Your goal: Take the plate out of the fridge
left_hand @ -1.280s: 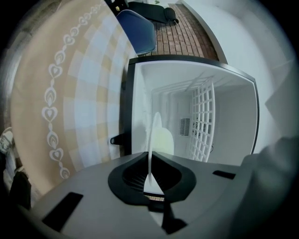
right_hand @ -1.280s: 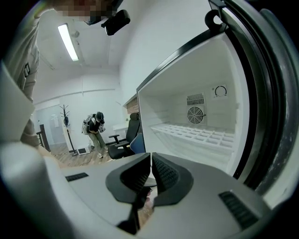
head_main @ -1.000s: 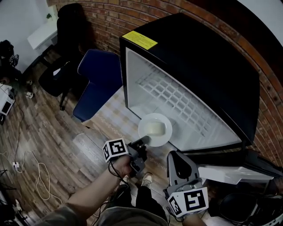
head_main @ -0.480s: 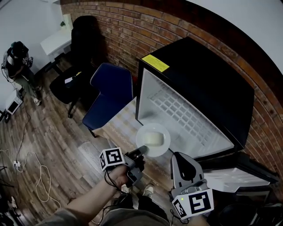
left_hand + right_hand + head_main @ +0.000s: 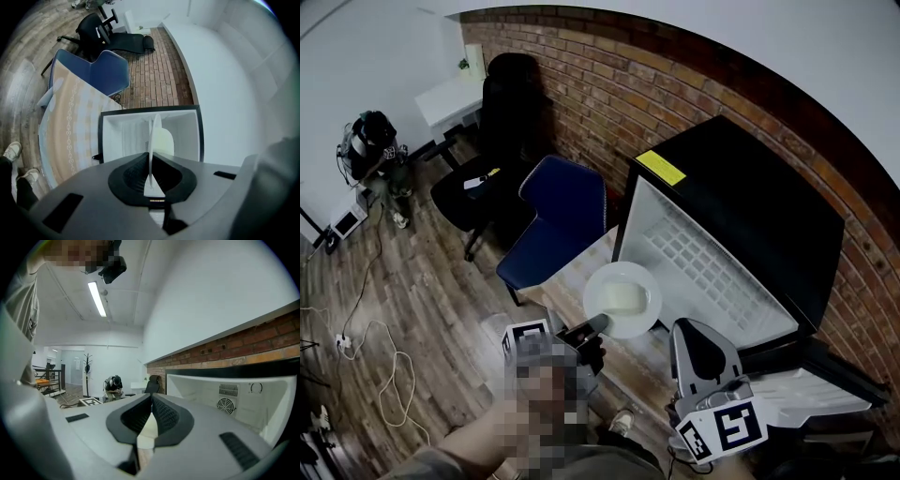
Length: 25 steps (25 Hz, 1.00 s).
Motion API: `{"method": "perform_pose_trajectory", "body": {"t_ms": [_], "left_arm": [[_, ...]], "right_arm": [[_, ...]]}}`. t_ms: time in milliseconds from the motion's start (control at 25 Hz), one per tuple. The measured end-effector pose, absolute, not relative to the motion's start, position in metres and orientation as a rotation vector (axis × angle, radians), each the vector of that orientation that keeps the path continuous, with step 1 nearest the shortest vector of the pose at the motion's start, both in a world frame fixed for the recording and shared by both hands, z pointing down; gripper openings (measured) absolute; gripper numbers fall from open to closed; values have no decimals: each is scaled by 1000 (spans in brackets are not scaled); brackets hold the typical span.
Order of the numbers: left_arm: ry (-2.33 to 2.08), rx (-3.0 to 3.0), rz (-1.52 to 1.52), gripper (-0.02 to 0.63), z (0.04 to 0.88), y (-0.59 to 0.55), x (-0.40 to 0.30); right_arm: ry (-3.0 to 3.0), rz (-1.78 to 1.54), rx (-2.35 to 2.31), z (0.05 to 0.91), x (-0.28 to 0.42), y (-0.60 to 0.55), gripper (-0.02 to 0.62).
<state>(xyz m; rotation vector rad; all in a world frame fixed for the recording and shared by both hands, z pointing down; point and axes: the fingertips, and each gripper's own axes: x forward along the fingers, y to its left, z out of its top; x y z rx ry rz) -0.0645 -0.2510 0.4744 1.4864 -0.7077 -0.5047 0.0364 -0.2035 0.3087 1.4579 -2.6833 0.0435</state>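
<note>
Left claw (image 5: 596, 324) clamped on the near rim of the white plate (image 5: 623, 298), which it holds outside the fridge (image 5: 741, 216), just in front of the open white interior and above the counter (image 5: 572, 272) with its patterned beige cover. A pale item lies on the plate. Right claw (image 5: 151, 401), jaws together and empty, is held to the right of the plate, beside the open fridge door (image 5: 811, 386). A yellow label (image 5: 661, 167) sits on the black fridge top; its print is too small to read. Brick wall (image 5: 609, 75) behind, wood-plank floor (image 5: 412, 272) to the left, with a blue chair (image 5: 558, 220) and a black office chair (image 5: 502, 103). The left forearm reaches forward from the near edge.
</note>
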Motion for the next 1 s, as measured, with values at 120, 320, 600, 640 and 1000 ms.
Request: {"method": "perform_pose_trajectory", "body": {"t_ms": [120, 320, 600, 640, 1000], "left_arm": [[-723, 1494, -535, 28, 459, -249, -81], [-763, 1501, -577, 28, 442, -241, -108], [-811, 1491, -638, 28, 425, -222, -142], [-821, 1491, -643, 28, 425, -219, -147], [-886, 1477, -680, 28, 430, -196, -181]], "right_arm": [[-2749, 83, 1417, 298, 27, -203, 31], [-2835, 93, 1352, 279, 12, -200, 31], [-2868, 12, 1259, 273, -11, -195, 31], [-2872, 5, 1243, 273, -14, -194, 31], [-2873, 36, 1117, 296, -40, -192, 31]]}}
